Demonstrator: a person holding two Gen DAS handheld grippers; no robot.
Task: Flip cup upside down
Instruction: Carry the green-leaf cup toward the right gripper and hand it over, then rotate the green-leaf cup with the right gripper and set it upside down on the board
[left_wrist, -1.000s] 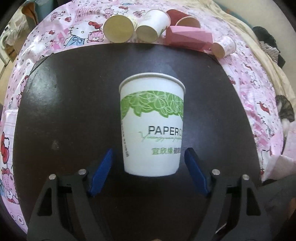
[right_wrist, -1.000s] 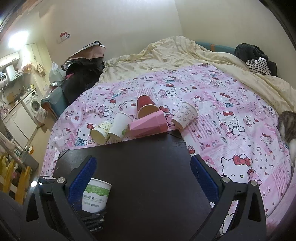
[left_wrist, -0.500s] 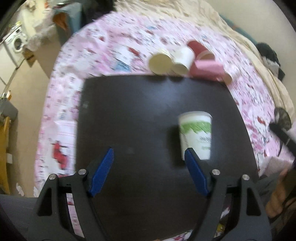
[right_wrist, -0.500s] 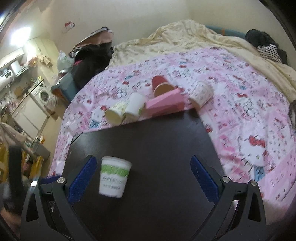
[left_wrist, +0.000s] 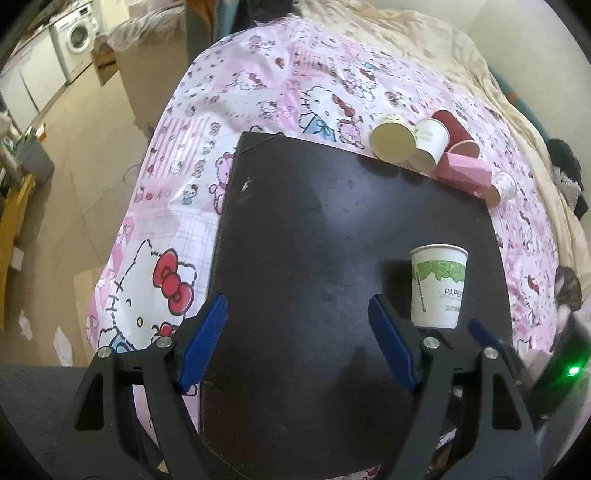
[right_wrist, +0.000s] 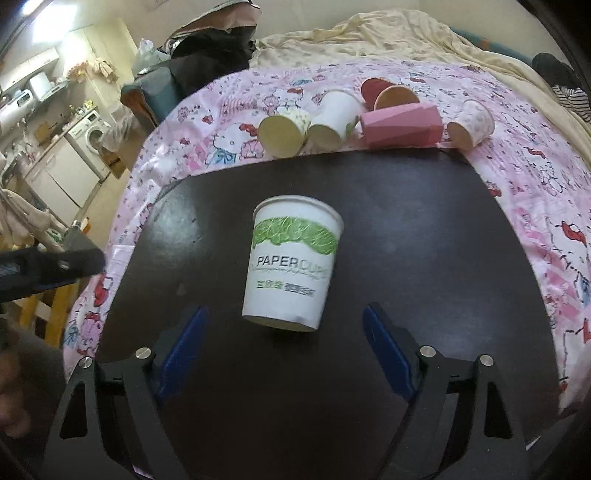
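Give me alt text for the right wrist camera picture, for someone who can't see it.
A white paper cup with a green leaf band stands upright on a dark table, ahead of the right gripper, whose blue-padded jaws are closing without touching it. Several cups lie tipped over at the table's far edge on pink bedding.

**Colours We See**

We see a white cup with a green leafy band and dark and green letters, ahead of our blue fingers. It stands on a dark brown board. Past the board lies a pink sheet with white cats and red bows. On it lie a red cup, a pink box and white cups.
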